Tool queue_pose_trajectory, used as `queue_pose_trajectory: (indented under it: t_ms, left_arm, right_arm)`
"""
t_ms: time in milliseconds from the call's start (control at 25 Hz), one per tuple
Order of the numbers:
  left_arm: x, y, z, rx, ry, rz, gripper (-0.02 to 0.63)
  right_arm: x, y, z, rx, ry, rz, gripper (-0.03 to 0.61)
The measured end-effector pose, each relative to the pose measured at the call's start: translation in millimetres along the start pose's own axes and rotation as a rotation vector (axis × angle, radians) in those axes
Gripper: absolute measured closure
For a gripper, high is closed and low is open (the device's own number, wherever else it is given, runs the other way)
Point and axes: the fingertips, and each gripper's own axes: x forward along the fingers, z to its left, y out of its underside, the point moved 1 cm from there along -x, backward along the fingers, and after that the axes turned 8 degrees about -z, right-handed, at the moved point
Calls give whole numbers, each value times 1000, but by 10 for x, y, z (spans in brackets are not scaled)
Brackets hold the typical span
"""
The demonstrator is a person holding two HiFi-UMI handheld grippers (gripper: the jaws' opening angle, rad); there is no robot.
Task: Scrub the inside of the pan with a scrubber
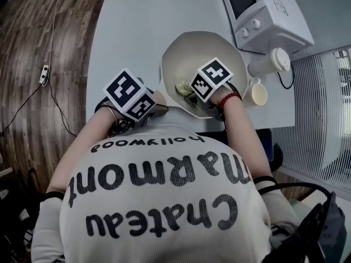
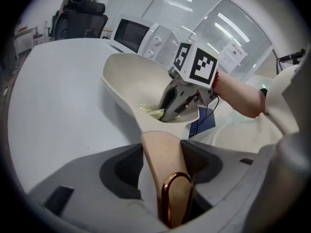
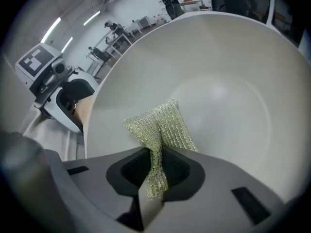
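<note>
- left gripper (image 2: 160,166); jaws clamped on the pale wooden handle (image 2: 160,147), at the pan's 7 o'clock in the head view
- right gripper (image 3: 154,166); jaws pinching a glittery yellow-green mesh scrubber (image 3: 163,125), which is pressed against the inner wall of the cream round pan (image 3: 218,81), near the handle
- white cup (image 1: 256,93) at the pan's 4 o'clock; white microwave (image 1: 263,12) at 1 o'clock; all on the pale grey desk (image 1: 137,26)
</note>
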Motion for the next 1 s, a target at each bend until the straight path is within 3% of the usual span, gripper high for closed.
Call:
queue_pose_trajectory:
  t_ms: [280,640,1000]
  left_arm:
    - [-8,-46,2,-7,14,9,360]
    - [49,13,-55,1,34,52,368]
    - [25,2,-32,-1,21,42,385]
  right_arm:
    - [-222,215,-417,1,143,89,512]
    - [-487,430,-837,-108,466,254,512]
    - [-667,456,-980,-66,505,226,512]
